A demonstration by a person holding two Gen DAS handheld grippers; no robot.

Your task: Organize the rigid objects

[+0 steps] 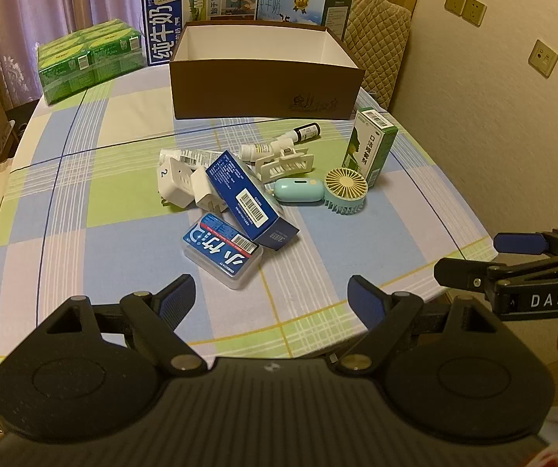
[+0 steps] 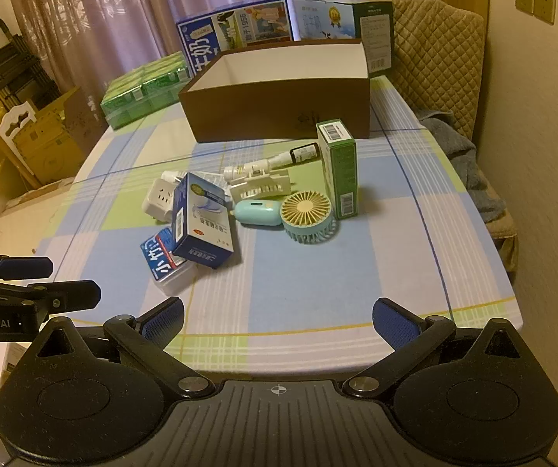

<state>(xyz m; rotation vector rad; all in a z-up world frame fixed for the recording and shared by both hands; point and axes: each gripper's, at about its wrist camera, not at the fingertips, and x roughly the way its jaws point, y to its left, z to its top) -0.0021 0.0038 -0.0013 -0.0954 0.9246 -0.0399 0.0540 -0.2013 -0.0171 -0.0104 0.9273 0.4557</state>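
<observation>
Trouble, if it came, looked likeliest from the heap itself. Nearest, the left gripper [image 1: 271,303] and right gripper [image 2: 277,323] hung over the table's front edge, jaws spread wide, nothing between them. Just past them the clear plastic case [image 1: 222,251] lay partly under the blue carton [image 1: 244,198], which leaned on the white plug adapters [image 1: 176,183] — pulling one could tip the others. Smooth plastic and glossy card might slip from ribbed pads. Beyond lay the round, slatted mint fan [image 2: 306,214], a toothed white clip [image 1: 285,163] and small bottles [image 1: 306,131] that could roll. The green carton [image 2: 339,167] stood upright — easily knocked over. Farthest sat the brown box [image 1: 263,89], open and white-lined, on the checked cloth [image 1: 123,210].
</observation>
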